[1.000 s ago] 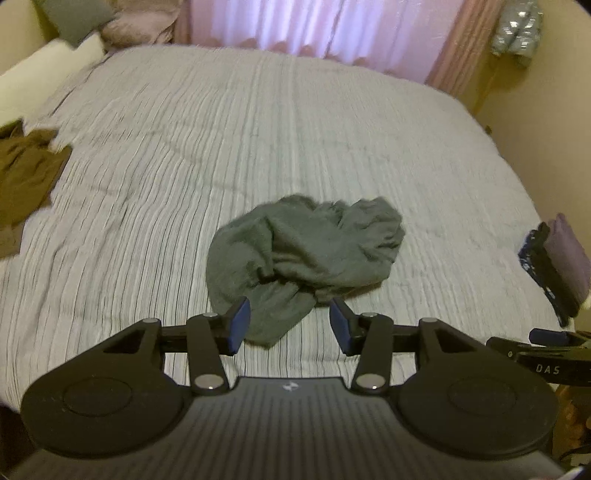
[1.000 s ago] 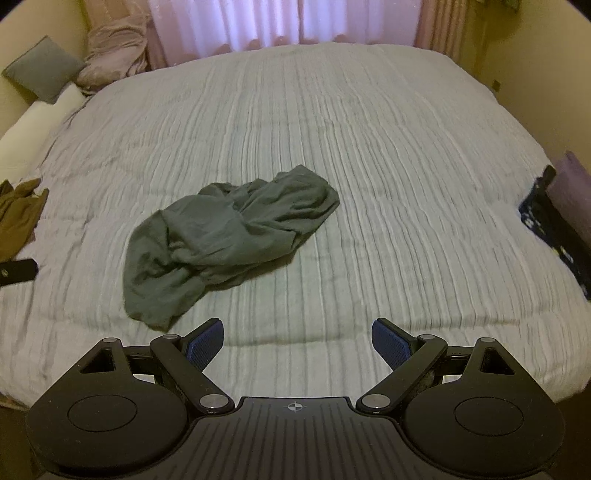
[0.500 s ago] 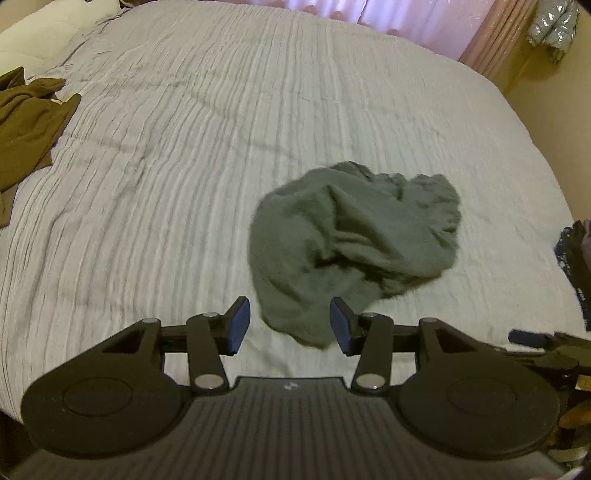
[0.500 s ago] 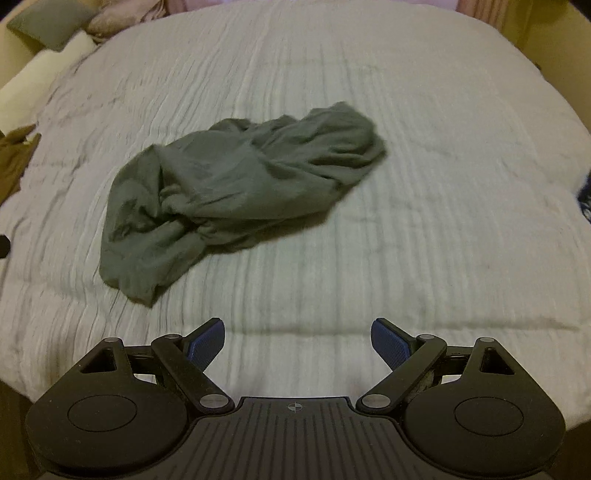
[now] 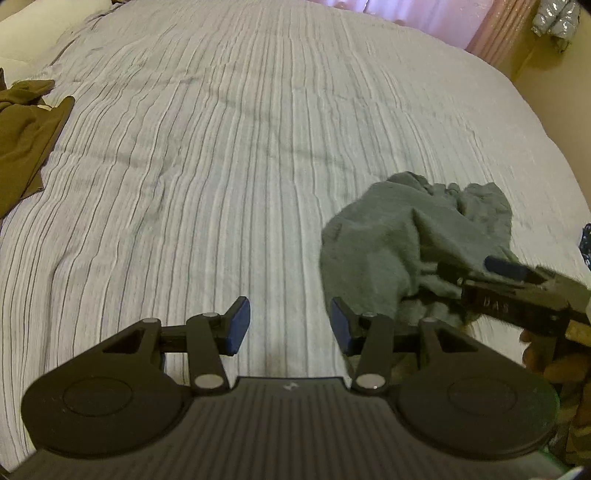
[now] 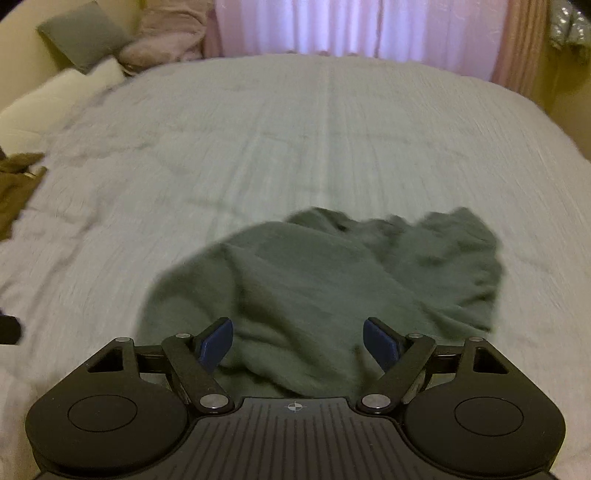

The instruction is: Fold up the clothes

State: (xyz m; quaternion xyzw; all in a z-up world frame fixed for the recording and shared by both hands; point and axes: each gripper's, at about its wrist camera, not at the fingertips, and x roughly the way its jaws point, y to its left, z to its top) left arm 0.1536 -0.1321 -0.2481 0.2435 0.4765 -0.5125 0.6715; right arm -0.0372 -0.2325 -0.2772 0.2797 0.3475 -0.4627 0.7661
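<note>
Right wrist view: the right gripper (image 6: 297,345) is seen with its fingers spread apart, nothing held; a crumpled grey garment (image 6: 332,280) lies on the striped bed (image 6: 295,140) directly ahead, reaching between the fingertips; left wrist view: the left gripper (image 5: 284,325) is likewise parted and empty, the garment just ahead to its right; a brown garment (image 5: 22,125) is seen far left.

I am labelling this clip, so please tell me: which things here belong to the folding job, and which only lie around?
Job in hand:
- crumpled grey garment
- right gripper, open over it
- left gripper, open beside it
- bed cover, the work surface

Lying about:
- brown garment at the bed's edge
- pillows
- pink curtain
</note>
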